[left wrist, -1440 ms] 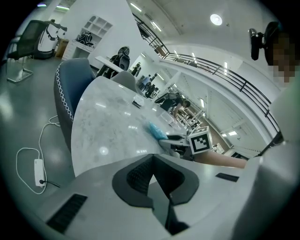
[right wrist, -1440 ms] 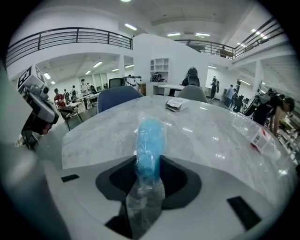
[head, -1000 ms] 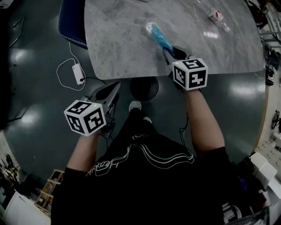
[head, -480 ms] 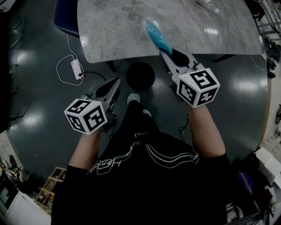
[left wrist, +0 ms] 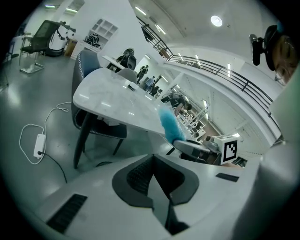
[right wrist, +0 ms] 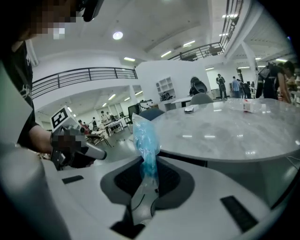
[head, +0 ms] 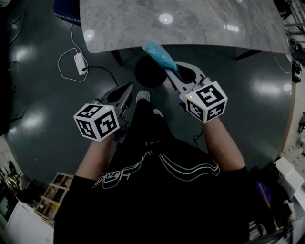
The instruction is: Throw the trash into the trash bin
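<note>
A crumpled blue plastic wrapper (head: 158, 53) sticks out of my right gripper (head: 170, 72), which is shut on its lower end. It hangs just past the edge of the marble table (head: 200, 24), over the rim of a black round bin (head: 147, 74) on the floor. In the right gripper view the wrapper (right wrist: 146, 140) stands up from between the jaws of the right gripper (right wrist: 147, 180). My left gripper (head: 128, 88) is shut with nothing in it, low and to the left of the bin. The left gripper view shows its jaws pressed together at the left gripper (left wrist: 152, 180) and the wrapper (left wrist: 168, 125) to the right.
A white cable with a power adapter (head: 78, 62) lies on the dark floor at the left. A blue chair (head: 66, 7) stands at the table's left end. A small bottle (right wrist: 248, 105) rests on the far tabletop. Wooden shelves (head: 52, 190) sit at the lower left.
My right gripper has drawn the wrapper back off the tabletop and to the left, to above the black bin. The left gripper stayed shut and shifted slightly with the body.
</note>
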A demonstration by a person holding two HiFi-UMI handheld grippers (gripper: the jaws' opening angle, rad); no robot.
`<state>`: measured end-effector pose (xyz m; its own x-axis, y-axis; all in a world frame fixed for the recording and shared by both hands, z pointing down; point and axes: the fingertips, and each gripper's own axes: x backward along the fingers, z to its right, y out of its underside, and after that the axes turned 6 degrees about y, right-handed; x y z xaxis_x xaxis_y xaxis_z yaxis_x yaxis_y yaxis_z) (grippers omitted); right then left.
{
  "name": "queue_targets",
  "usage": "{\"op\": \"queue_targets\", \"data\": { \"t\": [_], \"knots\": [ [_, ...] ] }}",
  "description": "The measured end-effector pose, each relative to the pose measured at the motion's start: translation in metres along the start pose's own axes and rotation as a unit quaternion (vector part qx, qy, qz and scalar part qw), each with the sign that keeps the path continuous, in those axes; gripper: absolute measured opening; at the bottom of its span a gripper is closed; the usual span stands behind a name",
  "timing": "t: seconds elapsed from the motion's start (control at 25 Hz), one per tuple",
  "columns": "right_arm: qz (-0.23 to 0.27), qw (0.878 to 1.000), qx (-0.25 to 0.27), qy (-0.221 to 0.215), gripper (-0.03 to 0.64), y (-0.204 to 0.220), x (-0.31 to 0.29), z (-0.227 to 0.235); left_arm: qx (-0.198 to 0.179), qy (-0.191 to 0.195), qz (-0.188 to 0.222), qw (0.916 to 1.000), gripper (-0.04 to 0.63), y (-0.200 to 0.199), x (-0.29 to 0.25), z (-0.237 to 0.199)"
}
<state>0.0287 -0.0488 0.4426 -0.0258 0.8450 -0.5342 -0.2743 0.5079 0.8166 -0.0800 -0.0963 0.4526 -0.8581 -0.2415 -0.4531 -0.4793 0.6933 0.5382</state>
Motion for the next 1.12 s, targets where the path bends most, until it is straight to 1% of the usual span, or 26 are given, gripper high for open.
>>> {"op": "queue_targets", "data": {
  "t": [0.12,0.24,0.36,0.52,0.64,0.76,0.84,0.92,0.96,1.0,1.04,1.08,1.12],
  "knots": [
    [-0.048,0.999,-0.002,-0.010,0.080,0.042,-0.026,-0.003,0.016,-0.009,-0.012,0.9998,0.006,0.011,-0.007,-0.026],
    [-0.107,0.994,-0.005,-0.007,0.080,0.091,-0.053,0.003,0.037,-0.019,-0.025,0.9988,0.006,0.023,-0.016,-0.054],
    [-0.166,0.986,-0.003,-0.002,0.080,0.142,-0.078,0.015,0.051,-0.029,-0.038,0.9976,0.006,0.039,-0.027,-0.081],
    [-0.237,0.971,-0.030,0.009,0.080,0.204,-0.108,0.028,0.067,-0.040,-0.062,0.9950,0.006,0.061,-0.039,-0.113],
    [-0.275,0.961,-0.037,0.014,0.081,0.240,-0.130,0.035,0.079,-0.043,-0.076,0.9930,0.006,0.074,-0.047,-0.132],
    [-0.312,0.949,-0.047,0.020,0.081,0.271,-0.143,0.043,0.096,-0.038,-0.079,0.9915,0.006,0.081,-0.051,-0.137],
    [-0.332,0.941,-0.059,0.013,0.081,0.283,-0.148,0.042,0.097,-0.037,-0.081,0.9913,0.006,0.081,-0.052,-0.138],
    [-0.341,0.938,-0.068,-0.002,0.083,0.292,-0.154,0.037,0.092,-0.036,-0.083,0.9916,0.006,0.081,-0.053,-0.140],
    [-0.338,0.938,-0.071,-0.006,0.089,0.294,-0.157,0.035,0.089,-0.036,-0.084,0.9918,0.006,0.081,-0.053,-0.142],
    [-0.335,0.939,-0.077,-0.008,0.117,0.295,-0.160,0.033,0.087,-0.035,-0.085,0.9919,0.006,0.082,-0.053,-0.143],
    [-0.331,0.939,-0.086,-0.012,0.171,0.295,-0.162,0.031,0.086,-0.035,-0.086,0.9919,0.006,0.082,-0.053,-0.143],
    [-0.330,0.939,-0.099,-0.017,0.209,0.296,-0.163,0.029,0.087,-0.034,-0.088,0.9917,0.006,0.082,-0.053,-0.144],
    [-0.331,0.937,-0.111,-0.022,0.231,0.296,-0.164,0.028,0.089,-0.033,-0.088,0.9916,0.006,0.082,-0.054,-0.146]
  ]
}}
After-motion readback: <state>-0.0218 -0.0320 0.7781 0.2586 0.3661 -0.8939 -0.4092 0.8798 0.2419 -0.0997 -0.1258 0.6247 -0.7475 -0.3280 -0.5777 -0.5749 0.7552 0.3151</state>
